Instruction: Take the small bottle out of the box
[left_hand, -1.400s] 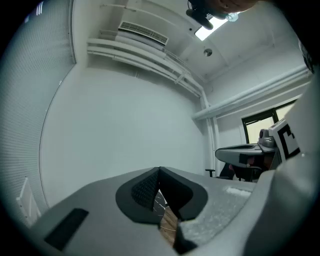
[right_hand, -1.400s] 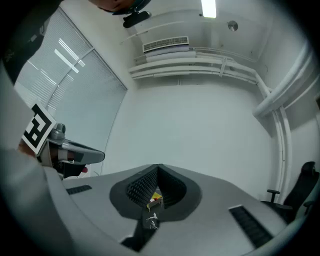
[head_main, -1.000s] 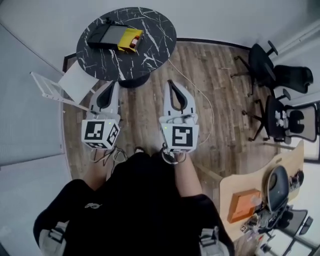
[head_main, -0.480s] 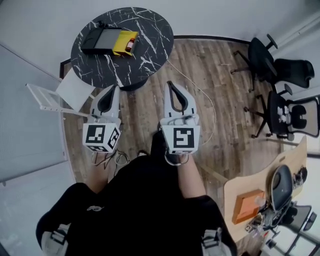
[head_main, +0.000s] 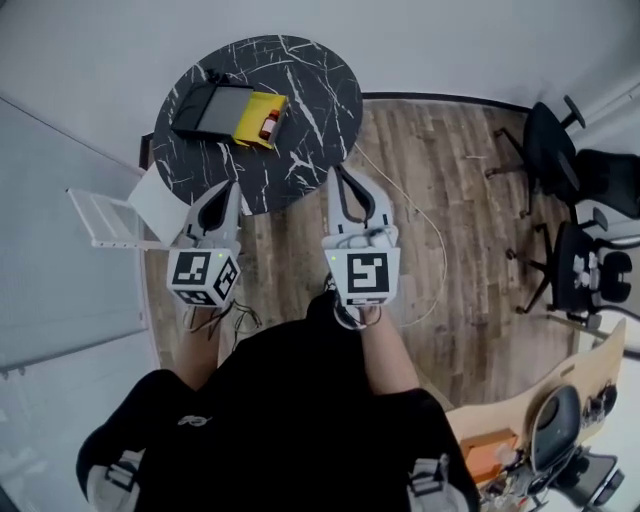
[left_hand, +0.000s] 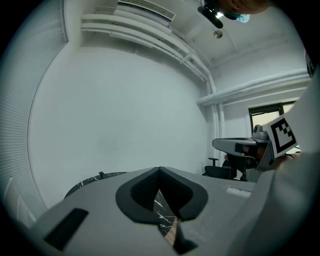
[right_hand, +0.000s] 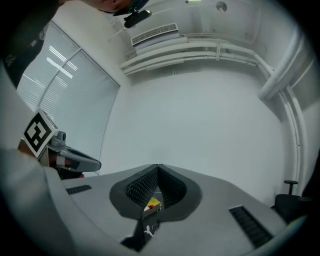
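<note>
Seen from above, a person in a black top (head_main: 280, 410) stands on a wood-plank floor (head_main: 440, 230) and holds one grey two-jaw gripper in each hand, both pointing toward the top of the frame.

The left gripper (head_main: 228, 186) is at centre left. Its tips reach the lower edge of a round black marble table with white veins (head_main: 315, 90). In its own view the two dark ribbed pads meet at their tips, so this claw is closed and grips nothing. Only a sliver of the marble shows through the gap behind the tips.

The right gripper (head_main: 338, 171) is at the centre of the frame, its tips over the table's lower right edge. Its jaws are likewise pressed together and empty.

The task's thing, a small brown bottle with a red cap (head_main: 268, 125), lies inside an open yellow cardboard box (head_main: 256, 104) on the upper left part of the table. It is well apart from both grippers. The right gripper's view catches the yellow box, far off, through the gap behind its closed tips. A flat black case with a grey face (head_main: 208, 108) lies touching the box's left side.

A white folding chair (head_main: 115, 215) stands at the left of the table. Two black office chairs (head_main: 585, 180) stand at the right edge of the frame. A thin pale cable (head_main: 425, 210) curls across the floor.
</note>
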